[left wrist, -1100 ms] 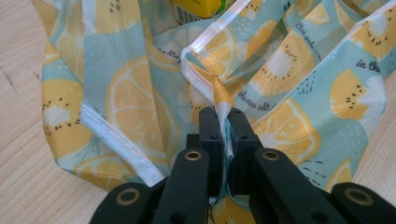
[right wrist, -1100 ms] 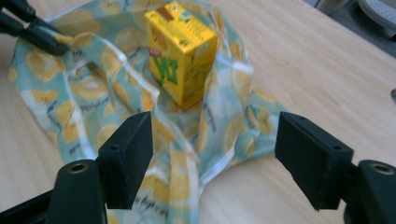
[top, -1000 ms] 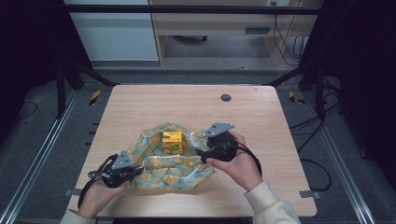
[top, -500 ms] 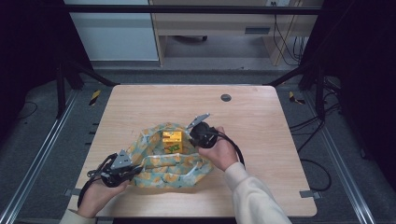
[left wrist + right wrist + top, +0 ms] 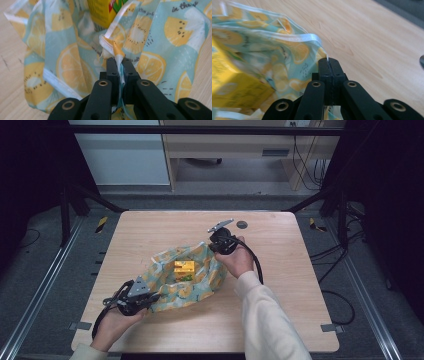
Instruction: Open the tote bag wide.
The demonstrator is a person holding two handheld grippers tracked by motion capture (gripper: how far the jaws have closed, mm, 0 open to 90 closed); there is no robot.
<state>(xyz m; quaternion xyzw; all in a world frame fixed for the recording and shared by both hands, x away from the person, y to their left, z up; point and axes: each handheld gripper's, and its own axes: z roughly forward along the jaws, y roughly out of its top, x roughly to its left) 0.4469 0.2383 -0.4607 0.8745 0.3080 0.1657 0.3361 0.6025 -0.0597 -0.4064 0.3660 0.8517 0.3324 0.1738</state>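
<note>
A: Nearest, we see the left gripper (image 5: 150,298) with its jaws clamped on a corner of the fruit-print cloth (image 5: 165,287).

B: Mid-table (image 5: 280,310), we find the yellow box (image 5: 184,268) resting on that cloth.

A: Farther off, the right gripper (image 5: 214,246) pinches the cloth's far edge; beyond it lies a dark disc (image 5: 242,224).

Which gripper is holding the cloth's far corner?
The right gripper, pinching the cloth at its far corner, past the yellow box. The left gripper clamps the near corner.
</note>
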